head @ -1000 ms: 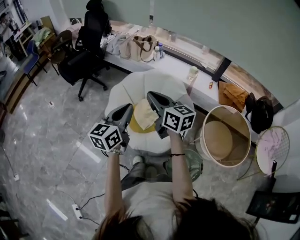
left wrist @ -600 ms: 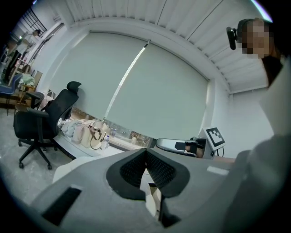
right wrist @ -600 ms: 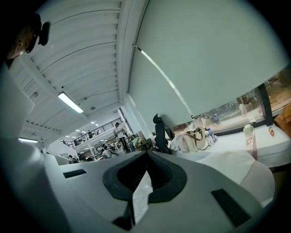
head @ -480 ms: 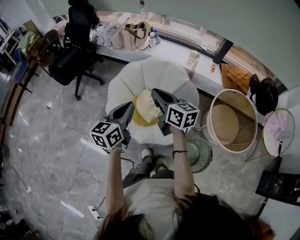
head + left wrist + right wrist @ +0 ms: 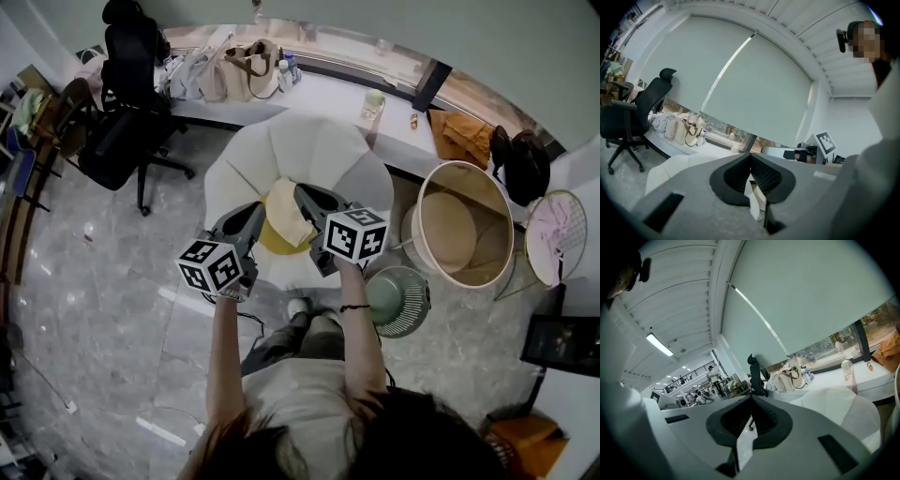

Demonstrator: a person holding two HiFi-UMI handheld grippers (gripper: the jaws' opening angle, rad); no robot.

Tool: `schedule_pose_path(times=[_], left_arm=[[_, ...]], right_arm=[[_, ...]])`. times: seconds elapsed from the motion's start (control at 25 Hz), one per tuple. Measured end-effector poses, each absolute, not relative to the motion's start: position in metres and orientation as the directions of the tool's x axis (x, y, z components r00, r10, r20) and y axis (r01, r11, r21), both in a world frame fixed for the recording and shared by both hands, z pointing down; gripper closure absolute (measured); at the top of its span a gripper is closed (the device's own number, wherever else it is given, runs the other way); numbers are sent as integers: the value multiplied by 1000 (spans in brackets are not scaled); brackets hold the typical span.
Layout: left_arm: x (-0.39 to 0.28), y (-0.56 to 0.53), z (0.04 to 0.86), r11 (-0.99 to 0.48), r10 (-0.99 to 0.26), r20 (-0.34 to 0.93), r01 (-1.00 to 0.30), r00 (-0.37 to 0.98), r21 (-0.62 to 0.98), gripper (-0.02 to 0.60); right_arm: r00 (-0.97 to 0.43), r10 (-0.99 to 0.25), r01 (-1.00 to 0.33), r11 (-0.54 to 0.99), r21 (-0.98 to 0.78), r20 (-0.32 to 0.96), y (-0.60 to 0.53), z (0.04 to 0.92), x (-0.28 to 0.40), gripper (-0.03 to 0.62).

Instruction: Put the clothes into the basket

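The long white window desk (image 5: 328, 94) runs across the far side, well beyond the tips of both grippers, with a beige tote bag (image 5: 248, 70) on it off to the far left of the left gripper (image 5: 257, 210). Just ahead of and beneath both grippers stands a white petal-shaped armchair (image 5: 319, 150); its scalloped back fans out past the jaw tips. A black office chair (image 5: 117, 141) stands well apart to the left of the left gripper. To the right of the right gripper (image 5: 302, 192), beyond the hand that holds it, is the round tan basket (image 5: 489, 234) with a white rim, open side up and with nothing to be seen inside it. A small green fan (image 5: 398, 298) sits on the floor between the basket and the person's right forearm, behind and to the right of the right gripper's marker cube. On the armchair seat lies a yellow cushion (image 5: 267, 246), under the gap between the two grippers. The cream garment (image 5: 284, 214) lies on that cushion, folded or bunched, between the two grippers and below their tips; its long axis runs from the person toward the chair back, roughly along the line both grippers point, with the narrower end farther away. Neither gripper touches it: the left gripper's jaws are together with nothing in them, and the right gripper's jaws are likewise closed and empty, both aimed nearly level toward the window
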State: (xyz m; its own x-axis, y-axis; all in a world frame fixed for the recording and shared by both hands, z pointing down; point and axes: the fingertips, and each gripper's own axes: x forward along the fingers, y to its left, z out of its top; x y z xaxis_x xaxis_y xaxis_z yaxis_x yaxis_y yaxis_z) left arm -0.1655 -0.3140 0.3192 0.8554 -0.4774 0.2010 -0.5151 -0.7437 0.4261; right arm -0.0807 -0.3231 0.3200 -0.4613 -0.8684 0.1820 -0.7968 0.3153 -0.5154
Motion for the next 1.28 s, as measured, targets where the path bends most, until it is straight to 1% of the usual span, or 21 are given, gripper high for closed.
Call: schedule_pose_path(times=[0.2, 0.48, 0.72, 0.92, 1.08, 1.28], left_arm=[[-159, -317, 340, -733, -442, 228, -496, 867, 465, 571], [-143, -309, 362, -719, -398, 252, -470, 882, 512, 571], [-147, -313, 381, -682, -401, 283, -490, 871, 542, 571], [-144, -318, 398, -660, -397, 310, -504, 864, 558, 571], [-140, -319, 425, -646, -379, 334, -505, 863, 573, 571], [-144, -326, 468, -602, -375, 373, -529, 848, 598, 571]], right_arm=[[-414, -886, -809, 253, -530, 210, -321, 333, -62, 585], [-402, -881, -823, 228, -520, 250, -331, 348, -47, 585], [-430, -862, -796, 223, -563, 267, -344, 370, -53, 585], [-460, -837, -793, 236, -562, 297, -357, 389, -56, 585], [-493, -809, -776, 243, -582, 320, -364, 422, -56, 585], [-529, -760, -764, 233, -601, 378, -376, 472, -54, 585]])
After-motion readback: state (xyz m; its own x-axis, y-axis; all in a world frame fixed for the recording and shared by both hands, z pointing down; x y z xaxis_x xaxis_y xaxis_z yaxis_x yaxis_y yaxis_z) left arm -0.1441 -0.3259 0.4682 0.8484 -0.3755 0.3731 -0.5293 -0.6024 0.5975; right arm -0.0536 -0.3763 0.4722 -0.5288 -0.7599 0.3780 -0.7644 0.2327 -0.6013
